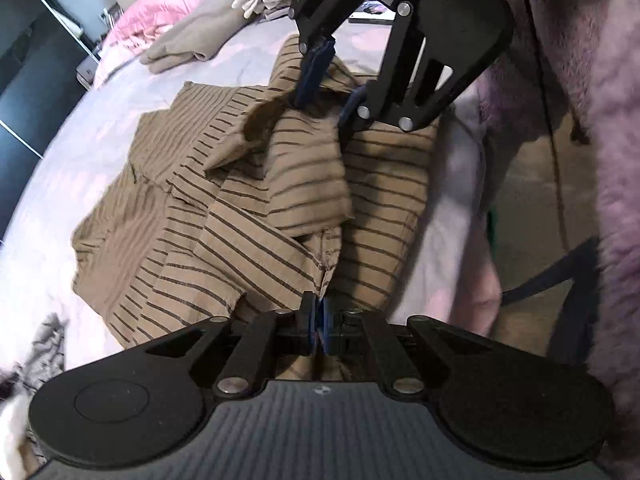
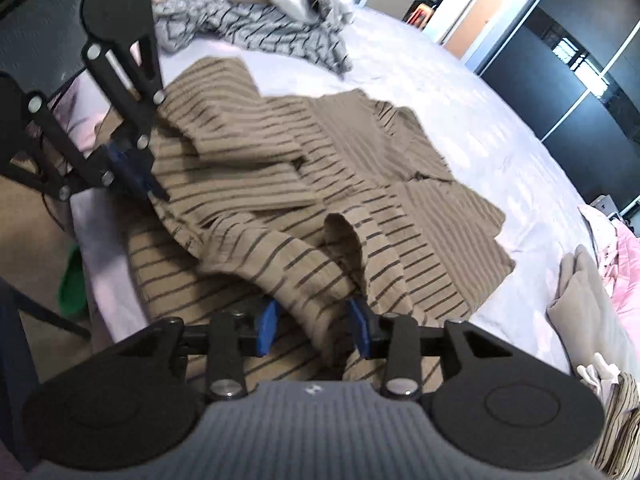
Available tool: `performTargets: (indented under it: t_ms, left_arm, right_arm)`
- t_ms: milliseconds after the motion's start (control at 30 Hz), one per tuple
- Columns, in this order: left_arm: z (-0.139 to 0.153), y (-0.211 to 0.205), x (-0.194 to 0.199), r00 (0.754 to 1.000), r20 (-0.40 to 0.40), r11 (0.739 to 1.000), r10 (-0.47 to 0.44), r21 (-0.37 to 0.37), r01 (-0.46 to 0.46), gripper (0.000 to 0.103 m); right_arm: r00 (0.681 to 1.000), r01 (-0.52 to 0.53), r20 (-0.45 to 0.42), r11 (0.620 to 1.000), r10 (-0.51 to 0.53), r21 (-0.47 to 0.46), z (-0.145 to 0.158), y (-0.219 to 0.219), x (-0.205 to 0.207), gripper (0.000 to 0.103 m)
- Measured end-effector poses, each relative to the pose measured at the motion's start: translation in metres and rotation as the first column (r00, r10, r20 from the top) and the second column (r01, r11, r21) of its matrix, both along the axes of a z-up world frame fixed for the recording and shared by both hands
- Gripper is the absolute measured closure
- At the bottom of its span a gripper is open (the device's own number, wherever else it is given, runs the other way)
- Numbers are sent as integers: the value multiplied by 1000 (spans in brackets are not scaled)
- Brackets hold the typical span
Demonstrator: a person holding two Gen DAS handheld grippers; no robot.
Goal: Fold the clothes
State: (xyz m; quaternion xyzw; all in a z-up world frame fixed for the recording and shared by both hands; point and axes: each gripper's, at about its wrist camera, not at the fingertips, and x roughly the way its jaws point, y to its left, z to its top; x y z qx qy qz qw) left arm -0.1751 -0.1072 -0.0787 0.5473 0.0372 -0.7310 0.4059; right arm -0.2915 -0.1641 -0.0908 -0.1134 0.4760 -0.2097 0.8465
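Note:
A tan garment with dark stripes lies rumpled and partly folded on the bed. My left gripper sits at the garment's near edge, its blue pads pinched together on a seam of the cloth. My right gripper is at the opposite end. Its blue pads stand apart, and a raised fold of the striped cloth passes loosely between them.
The lilac bed sheet stretches beyond the garment. A beige folded cloth and a pink quilt lie at one end, a grey patterned heap at the other. A person's fluffy lilac sleeve fills one side.

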Motion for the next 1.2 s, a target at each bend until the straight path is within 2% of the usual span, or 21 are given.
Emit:
performTargets:
  t_ms: [167,200,267,467,700,833,1000,1167,1200]
  left_arm:
    - [-6,16,-19,989,74,983,-126,-125,135,89]
    - [-7,17,-23,986,86,978,-145,-139,155,88]
    - [-10,16,-28,982,95,973,-165,-148,178,88]
    - [-18,4,-37,983,90,974,-163,-147,175,88]
    - [-19,1,-40,977,76,967,-198,-148,208,88]
    - [-17,1,-42,976,29,964,-214,-153,216,88]
    - [-22,-13,-46,989,22,984,-148,-100,150,88]
    - [-25,-25,-44,997,30,993,-68,-99,70,88]
    - [-23,-27,-43,998,19,995,-54,-86,56,97]
  right_arm:
    - [1000,-22,-13,1000,22,-19,-3,-1,4,64]
    - [1000,-22,-9,999,22,-24,-2,-2,5,77]
    - [1000,-15,-4,999,14,-38,0,-3,4,95]
    - [998,38,60,999,-37,-18,17,-23,7,95]
    - [980,170,98,985,-171,20,21,-59,16,96]
    - [977,185,101,982,-188,40,19,-67,18,96]
    - [979,174,97,984,-177,40,17,-62,18,95]
    - [980,171,92,984,-175,52,18,-62,16,95]
    - [981,169,91,984,-173,52,18,-62,16,95]
